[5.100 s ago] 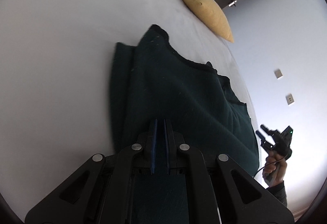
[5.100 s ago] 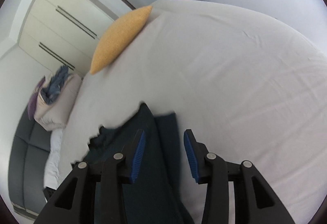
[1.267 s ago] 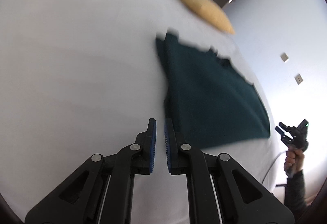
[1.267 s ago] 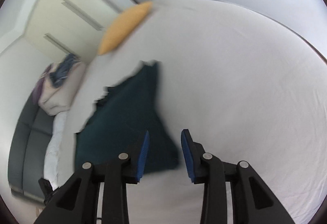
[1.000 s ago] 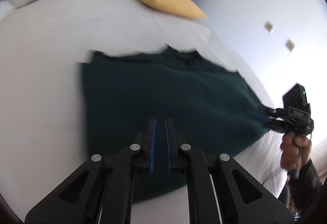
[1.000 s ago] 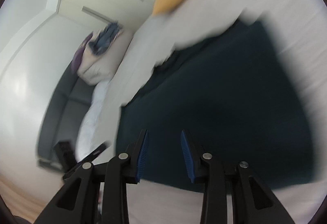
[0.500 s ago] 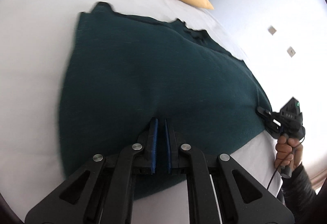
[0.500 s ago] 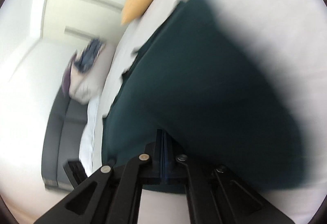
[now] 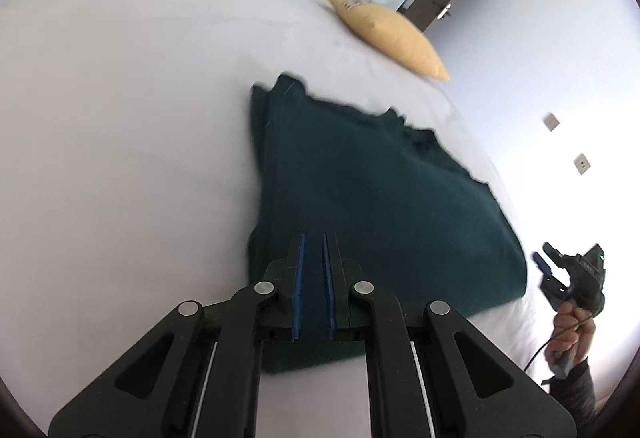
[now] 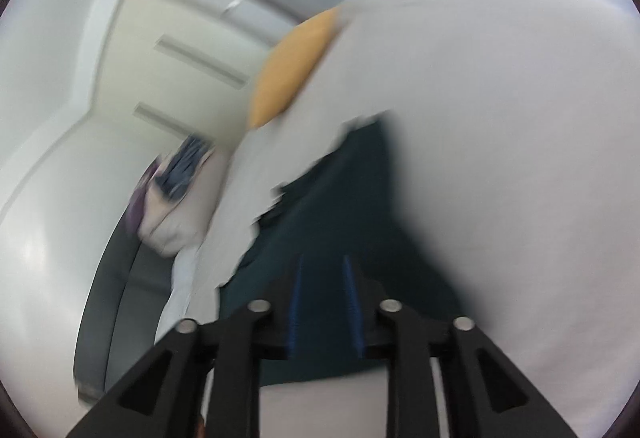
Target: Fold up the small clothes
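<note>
1. Since the earlier frames, the dark green garment (image 9: pixel 380 206) has gone from filling the left wrist view to lying further off, folded flat on the white bed (image 9: pixel 120 118), well short of the yellow pillow (image 9: pixel 384 30).
2. Left gripper (image 9: pixel 312 270) is nearly clenched over the garment's near edge; whether cloth is pinched in the narrow gap I cannot tell.
3. Right gripper (image 10: pixel 322 302) has just been opening, jaws apart over the garment's near edge, with dark cloth behind the gap; the view is blurred.
4. Seen beside the garment's right corner, that gripper sits clear of the cloth in the person's hand (image 9: pixel 570 330).
5. Cloth looks soft, thick and light; it should drape and slide, so the two near corners are likely the best hold.
</note>
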The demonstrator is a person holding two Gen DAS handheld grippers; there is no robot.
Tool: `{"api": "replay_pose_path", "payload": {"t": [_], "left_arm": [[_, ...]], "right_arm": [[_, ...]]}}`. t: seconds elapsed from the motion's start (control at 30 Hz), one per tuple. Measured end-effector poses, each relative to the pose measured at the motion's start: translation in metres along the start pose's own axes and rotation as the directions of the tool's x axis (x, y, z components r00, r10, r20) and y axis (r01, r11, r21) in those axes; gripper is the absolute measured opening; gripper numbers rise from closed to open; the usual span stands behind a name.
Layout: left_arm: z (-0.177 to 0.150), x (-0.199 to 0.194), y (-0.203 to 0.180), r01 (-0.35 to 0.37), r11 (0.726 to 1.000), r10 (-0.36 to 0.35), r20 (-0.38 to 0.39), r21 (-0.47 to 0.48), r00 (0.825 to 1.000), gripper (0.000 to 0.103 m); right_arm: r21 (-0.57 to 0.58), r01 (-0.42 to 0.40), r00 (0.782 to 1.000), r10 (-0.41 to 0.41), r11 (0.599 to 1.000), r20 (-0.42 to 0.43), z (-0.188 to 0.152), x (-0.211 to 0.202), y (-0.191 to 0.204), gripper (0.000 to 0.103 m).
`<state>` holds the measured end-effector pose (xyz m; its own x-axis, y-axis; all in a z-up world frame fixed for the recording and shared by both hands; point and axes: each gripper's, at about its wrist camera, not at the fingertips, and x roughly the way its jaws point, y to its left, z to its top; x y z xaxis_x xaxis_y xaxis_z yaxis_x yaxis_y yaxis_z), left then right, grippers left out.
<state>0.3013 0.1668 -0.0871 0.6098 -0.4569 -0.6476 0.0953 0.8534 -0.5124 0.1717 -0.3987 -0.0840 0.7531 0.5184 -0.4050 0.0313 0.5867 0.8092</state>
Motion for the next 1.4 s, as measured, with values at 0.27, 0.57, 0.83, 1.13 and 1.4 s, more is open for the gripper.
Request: {"api": "replay_pose_path", "payload": {"t": [0.27, 0.57, 0.83, 1.13, 1.4], "left_arm": [[0.022, 0.05, -0.003, 0.01, 0.999, -0.013, -0.068, -0.033, 0.998, 0.008], [0.034, 0.027, 0.04, -0.002, 0.989, 0.002, 0.003, -0.15, 1.0, 0.013], [0.03, 0.037, 0.047, 0.149, 0.964, -0.174, -0.099, -0.222, 0.98, 0.094], [0.037, 0.068, 0.064, 0.235, 0.891, -0.342, -0.233, -0.389, 0.91, 0.092], [0.041, 0.093, 0.06, 0.313, 0.845, -0.455, -0.276, -0.433, 0.847, 0.085]], "right_arm": [[-0.024, -0.06, 0.972, 0.053, 0.998, -0.231, -0.013, 0.135, 0.041, 0.035], [0.044, -0.033, 0.994, 0.038, 0.998, -0.102, 0.012, 0.077, 0.006, 0.047], [0.035, -0.09, 0.989, 0.094, 0.995, -0.118, 0.017, 0.074, 0.03, 0.057], [0.044, -0.117, 0.969, 0.124, 0.992, -0.213, 0.003, 0.108, 0.045, 0.057], [0.038, -0.139, 0.955, 0.144, 0.99, -0.259, 0.002, 0.137, 0.065, 0.057]]}}
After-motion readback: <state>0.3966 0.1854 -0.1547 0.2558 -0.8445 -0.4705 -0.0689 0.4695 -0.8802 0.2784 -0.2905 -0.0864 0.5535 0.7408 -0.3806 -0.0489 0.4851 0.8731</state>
